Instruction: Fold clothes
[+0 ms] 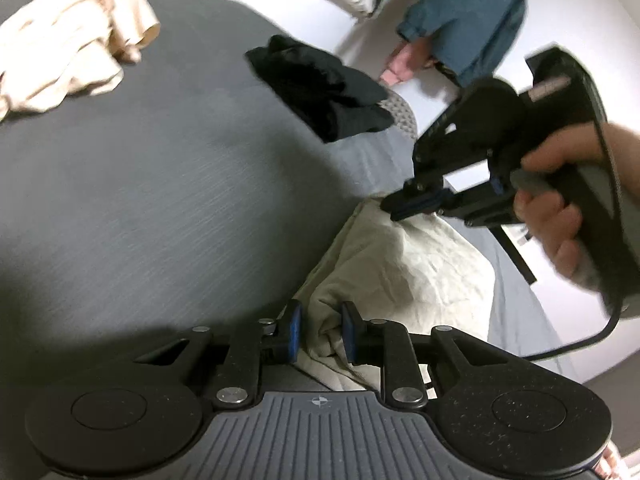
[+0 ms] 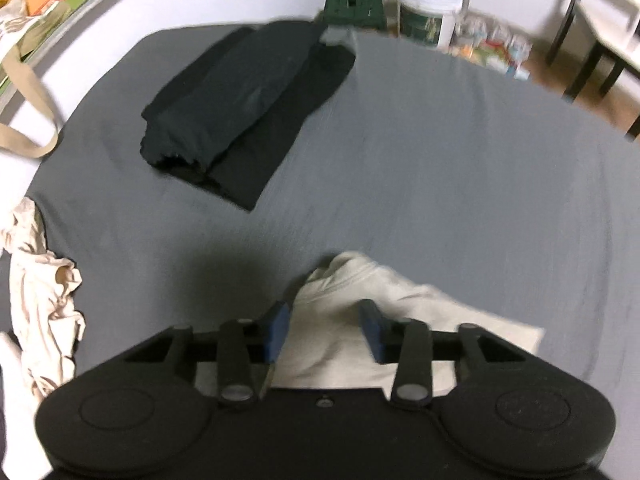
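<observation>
A cream garment (image 1: 400, 264) lies on the grey sheet (image 1: 160, 184). My left gripper (image 1: 320, 332) has its blue pads (image 1: 295, 332) either side of a bunched fold at the garment's near edge, with a gap left. My right gripper (image 1: 404, 208) shows in the left wrist view at the garment's far corner. In the right wrist view the right gripper (image 2: 326, 330) is open, its pads (image 2: 278, 330) wide apart over the cream garment (image 2: 400, 312). A folded black garment (image 2: 252, 108) lies further back; it also shows in the left wrist view (image 1: 320, 92).
A crumpled beige garment (image 1: 60, 48) lies at the bed's far left, also in the right wrist view (image 2: 44, 304). A white tub (image 2: 432, 4), a green stool (image 2: 354, 6) and dark furniture legs (image 2: 588, 68) stand beyond the bed. A person in blue (image 1: 468, 12) is beside it.
</observation>
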Motion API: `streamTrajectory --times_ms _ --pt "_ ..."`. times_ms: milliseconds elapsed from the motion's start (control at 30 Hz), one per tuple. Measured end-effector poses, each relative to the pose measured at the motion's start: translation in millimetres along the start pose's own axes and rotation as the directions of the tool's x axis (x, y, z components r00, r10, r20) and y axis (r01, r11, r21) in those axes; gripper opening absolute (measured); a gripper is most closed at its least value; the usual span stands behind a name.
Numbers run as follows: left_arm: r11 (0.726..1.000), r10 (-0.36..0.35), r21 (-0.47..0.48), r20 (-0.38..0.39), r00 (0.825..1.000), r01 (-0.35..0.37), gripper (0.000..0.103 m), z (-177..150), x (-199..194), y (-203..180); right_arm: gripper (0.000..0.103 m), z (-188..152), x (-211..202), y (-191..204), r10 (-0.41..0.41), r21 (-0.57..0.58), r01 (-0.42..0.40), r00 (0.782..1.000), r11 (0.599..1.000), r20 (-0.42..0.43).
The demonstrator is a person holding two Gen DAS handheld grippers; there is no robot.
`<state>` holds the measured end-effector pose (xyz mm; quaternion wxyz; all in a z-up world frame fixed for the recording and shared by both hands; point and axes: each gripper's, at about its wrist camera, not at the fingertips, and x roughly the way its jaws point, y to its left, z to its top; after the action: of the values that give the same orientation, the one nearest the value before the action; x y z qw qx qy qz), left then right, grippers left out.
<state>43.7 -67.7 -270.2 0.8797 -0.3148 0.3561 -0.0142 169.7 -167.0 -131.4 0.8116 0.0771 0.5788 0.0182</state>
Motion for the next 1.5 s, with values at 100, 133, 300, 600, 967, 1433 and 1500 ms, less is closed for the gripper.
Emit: streamTrajectory --times_ms 100,133,300,600,967,1433,1500 --pt "0.999 0.028 0.016 0.005 1.000 -0.028 0.020 -0.8 -2.1 -1.6 0.003 -0.4 18.1 -1.9 0.021 0.037 -0.020 1.000 0.999 -0.023" --pt "0.999 0.041 0.019 0.010 0.999 -0.042 0.020 -1.1 -2.7 -1.8 0.003 -0.2 20.6 -2.9 0.034 0.056 -0.032 0.999 0.998 -0.022" --pt "0.999 0.050 -0.008 0.007 0.999 -0.050 0.021 0.3 -5.3 3.4 0.002 0.4 26.6 -11.4 0.089 0.137 -0.087 0.996 0.987 -0.009" --pt "0.997 0.033 -0.077 0.213 0.977 -0.017 0.029 23.8 -52.7 22.4 0.047 -20.4 -18.9 -18.6 0.271 0.057 -0.274 0.960 0.960 0.065" --pt "0.992 -0.069 -0.105 -0.020 0.997 0.066 0.030 74.3 -29.9 50.2 0.025 -101.2 3.9 -22.0 0.375 0.003 -0.376 0.926 0.927 0.030" --pt "0.879 -0.256 0.346 -0.236 0.937 0.327 0.030 75.3 -0.5 -54.7 0.026 -195.5 -40.8 -62.8 0.505 -0.010 -0.505 0.861 0.863 0.060" --pt "0.836 -0.255 0.403 -0.314 0.915 0.371 0.030 71.0 10.4 -71.0 0.028 -194.9 -59.0 -82.4 0.473 0.009 -0.477 0.873 0.879 0.122"
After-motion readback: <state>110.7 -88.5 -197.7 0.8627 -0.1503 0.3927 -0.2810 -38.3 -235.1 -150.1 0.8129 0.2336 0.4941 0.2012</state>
